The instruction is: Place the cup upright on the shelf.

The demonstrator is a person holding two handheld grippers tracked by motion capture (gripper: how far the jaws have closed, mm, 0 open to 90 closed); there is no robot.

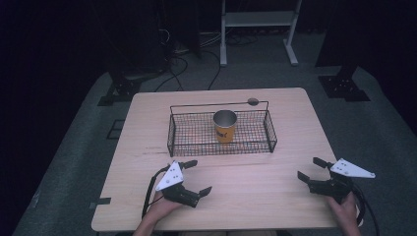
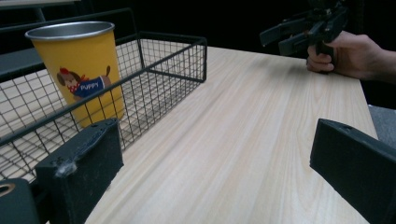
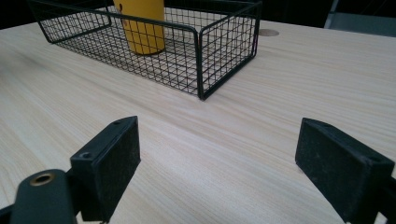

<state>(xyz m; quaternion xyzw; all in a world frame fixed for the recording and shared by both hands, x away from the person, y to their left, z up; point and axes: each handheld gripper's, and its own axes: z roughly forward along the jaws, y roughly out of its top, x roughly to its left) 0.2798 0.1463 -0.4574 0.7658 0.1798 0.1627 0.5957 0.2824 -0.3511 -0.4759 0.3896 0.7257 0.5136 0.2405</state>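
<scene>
A yellow cup (image 1: 224, 126) with a metal rim and a puppy picture stands upright inside a black wire basket (image 1: 182, 135) at the table's middle. The cup (image 2: 79, 70) appears close on the left in the left gripper view, behind the basket's wire wall (image 2: 159, 74). My left gripper (image 1: 197, 177) is held open just above the table in front of the basket's left end, empty. My right gripper (image 1: 311, 168) is open and empty near the front right corner; it is also seen from the left gripper view (image 2: 285, 38), held in a hand (image 2: 355, 56). The right gripper view has the cup (image 3: 140, 28) and the basket (image 3: 224, 42) ahead.
The light wooden table (image 1: 290, 132) has a small round hole (image 1: 253, 102) behind the basket. A white metal stand (image 1: 258, 29) and cables lie on the grey floor beyond the table. Black stand feet (image 1: 344, 86) sit off both far corners.
</scene>
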